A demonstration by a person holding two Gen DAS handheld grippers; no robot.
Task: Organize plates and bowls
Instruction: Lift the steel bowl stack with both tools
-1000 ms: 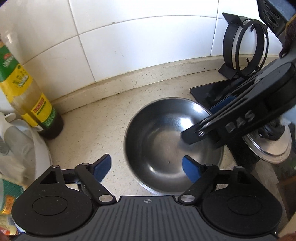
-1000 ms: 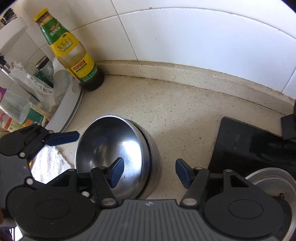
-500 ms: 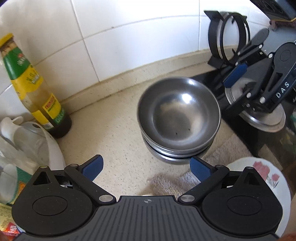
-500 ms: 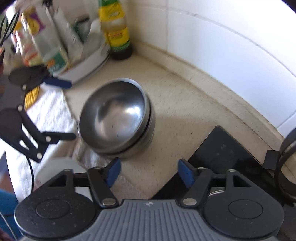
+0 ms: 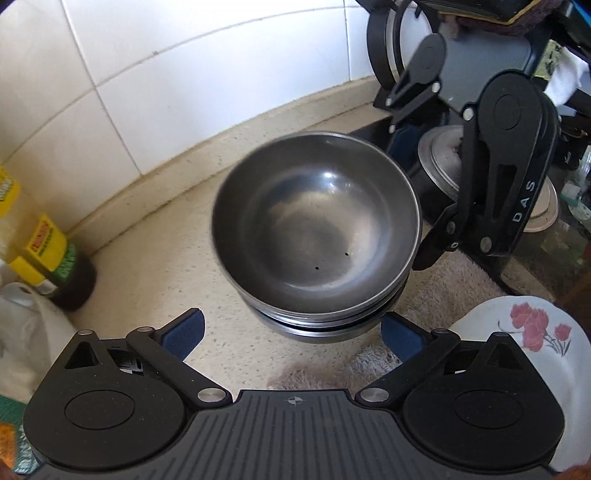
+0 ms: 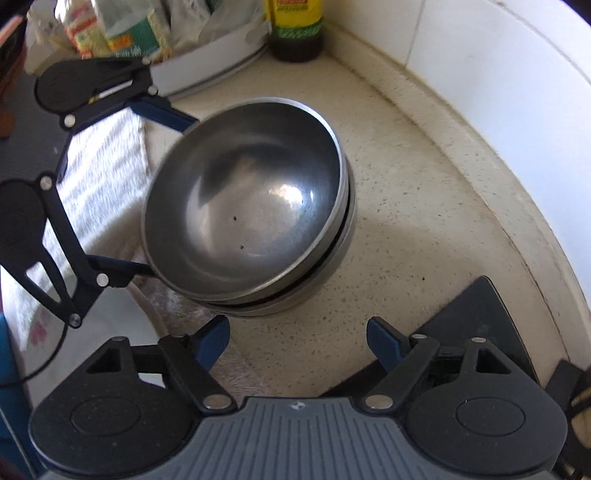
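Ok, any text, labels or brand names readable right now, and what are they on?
"DAS": white letters on the right gripper, seen from the left wrist.
Sauce bottle: yellow and red label, print too blurred to read.
Packets behind the tray: print too blurred.
Steel bowls: no markings.

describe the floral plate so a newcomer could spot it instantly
Start at the stack of steel bowls on the speckled counter below the white tiled wall. Nearer the camera, right of the stack, past the fuzzy towel, lies the floral plate. It is white with red flowers; the other dishes are bare metal.
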